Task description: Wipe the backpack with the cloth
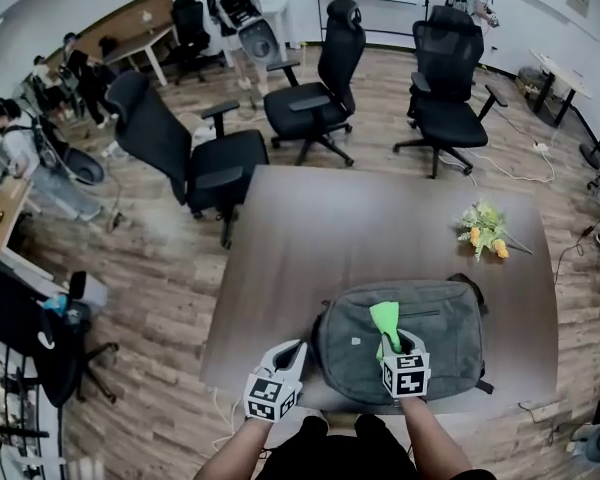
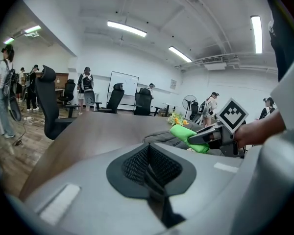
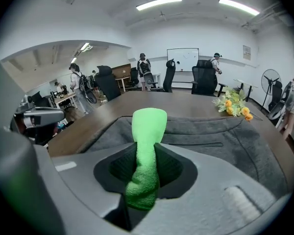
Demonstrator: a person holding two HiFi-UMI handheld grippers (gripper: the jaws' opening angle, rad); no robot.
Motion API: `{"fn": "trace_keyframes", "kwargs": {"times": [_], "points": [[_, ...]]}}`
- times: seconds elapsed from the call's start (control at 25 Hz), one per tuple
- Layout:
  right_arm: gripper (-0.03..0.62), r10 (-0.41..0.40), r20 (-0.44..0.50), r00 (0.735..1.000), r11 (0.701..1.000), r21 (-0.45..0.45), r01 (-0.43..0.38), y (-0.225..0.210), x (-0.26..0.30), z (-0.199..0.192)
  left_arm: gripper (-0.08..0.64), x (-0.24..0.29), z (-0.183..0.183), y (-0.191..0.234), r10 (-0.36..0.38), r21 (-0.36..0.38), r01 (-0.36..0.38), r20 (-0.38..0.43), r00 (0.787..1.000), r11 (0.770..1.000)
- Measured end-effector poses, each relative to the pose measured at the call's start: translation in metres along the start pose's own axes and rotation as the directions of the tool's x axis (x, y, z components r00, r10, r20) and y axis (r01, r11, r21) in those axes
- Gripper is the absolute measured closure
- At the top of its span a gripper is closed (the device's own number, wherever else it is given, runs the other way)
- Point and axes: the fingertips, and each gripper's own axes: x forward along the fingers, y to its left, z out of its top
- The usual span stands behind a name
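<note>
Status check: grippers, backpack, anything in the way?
Right gripper shut on green cloth, above backpack. Left gripper shut, empty, beside backpack. Flowers lie apart on table, not in the way.

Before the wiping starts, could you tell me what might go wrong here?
The right tool pinches the cloth into a narrow strip, so little of it may touch the backpack and the tool itself could scrape it. The left tool is shut on nothing beside the backpack, which lies near the edge of the table, so it may slide.
</note>
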Motion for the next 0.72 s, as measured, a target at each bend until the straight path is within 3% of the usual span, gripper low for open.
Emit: {"fn": "trace_keyframes", "kwargs": {"times": [0.36, 0.72], "points": [[0.495, 0.167, -0.011, 0.986, 0.984, 0.057, -0.166, 0.080, 0.023, -0.009, 0.540, -0.022, -0.013, 0.020, 0.047, -0.027, -0.047, -0.011, 0.999, 0.999], [0.495, 0.204, -0.053, 0.978, 0.979, -0.016, -0.205, 0.121, 0.043, -0.020, 0.541, -0.022, -0.019, 0.015, 0.039, -0.014, -0.039, -0.029, 0.999, 0.999]]}}
